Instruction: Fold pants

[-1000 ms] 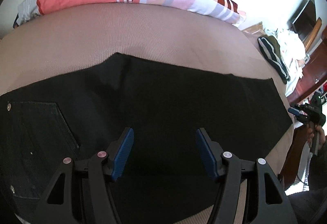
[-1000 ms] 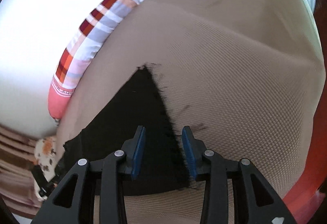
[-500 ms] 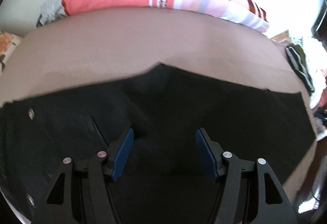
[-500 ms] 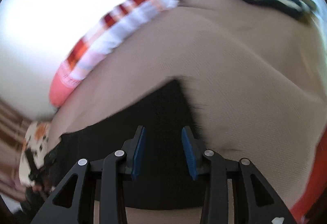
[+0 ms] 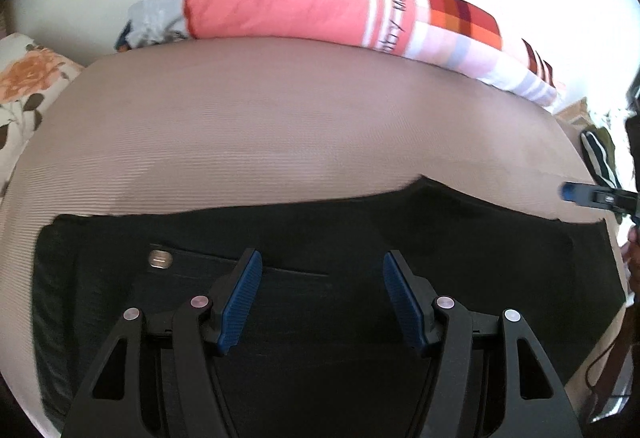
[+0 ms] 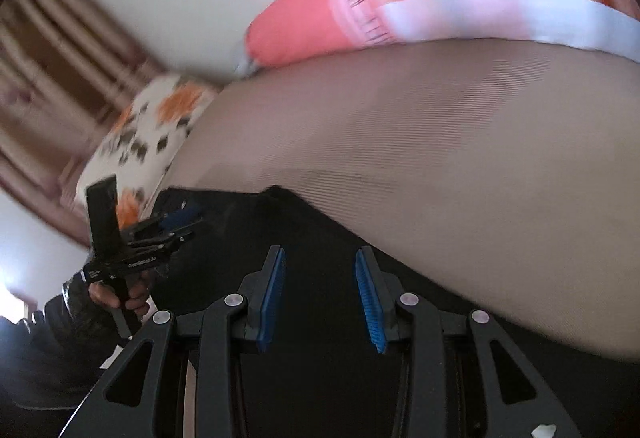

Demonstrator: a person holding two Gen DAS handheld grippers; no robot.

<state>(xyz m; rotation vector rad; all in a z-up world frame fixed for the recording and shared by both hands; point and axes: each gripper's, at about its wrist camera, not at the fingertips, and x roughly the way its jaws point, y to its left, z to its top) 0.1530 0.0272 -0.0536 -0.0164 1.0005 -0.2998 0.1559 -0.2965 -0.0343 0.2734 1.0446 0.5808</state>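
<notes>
Black pants (image 5: 460, 238) lie flat across the beige bed (image 5: 280, 126), folded lengthwise, with a back pocket and metal rivet (image 5: 160, 259) at the left. My left gripper (image 5: 322, 298) is open and empty, just above the pocket area. My right gripper (image 6: 320, 286) is open and empty over the pants (image 6: 320, 230) near their far edge. The right gripper also shows at the right edge of the left wrist view (image 5: 592, 194). The left gripper shows at the left of the right wrist view (image 6: 176, 222), held in a hand.
A pink and checked pillow (image 5: 320, 2) lies along the bed's far side by the white wall. A floral pillow (image 5: 24, 86) sits at the left end. Striped clothes (image 5: 598, 158) lie at the right end. The right wrist view is blurred.
Both views have swung left along the pants. The left gripper is now over the pocket end. The right gripper has turned toward the left one and opened a little wider.
</notes>
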